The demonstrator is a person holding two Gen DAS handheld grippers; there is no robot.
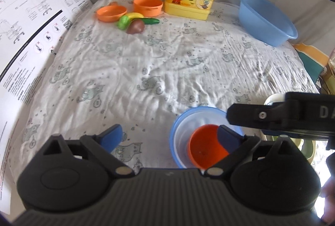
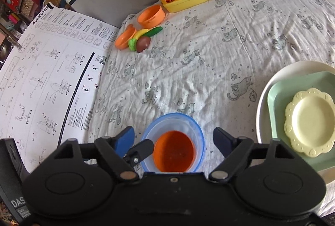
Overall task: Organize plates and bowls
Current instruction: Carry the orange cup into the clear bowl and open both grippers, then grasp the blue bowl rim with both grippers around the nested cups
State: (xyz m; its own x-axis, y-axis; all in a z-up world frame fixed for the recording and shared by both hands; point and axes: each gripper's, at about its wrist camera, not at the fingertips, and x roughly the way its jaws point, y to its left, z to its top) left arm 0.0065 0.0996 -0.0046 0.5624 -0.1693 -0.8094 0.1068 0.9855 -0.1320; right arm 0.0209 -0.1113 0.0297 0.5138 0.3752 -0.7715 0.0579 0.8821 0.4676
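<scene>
With the orange bowl (image 2: 174, 151) nested in the blue bowl (image 2: 194, 123) between them, both spread tongs, right tongs (image 2: 174, 141) and left tongs (image 1: 169, 139), needed lifting straight clear.

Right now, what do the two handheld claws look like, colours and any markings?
Both are matte black plastic. The left claw has a ribbed body, two round domed housings with silver pivot pins, and angular black fingers ending in blue pads. The right claw is built the same, with blue pads and a small centre screw. White letters beginning "DA" are printed on each one's side.
</scene>
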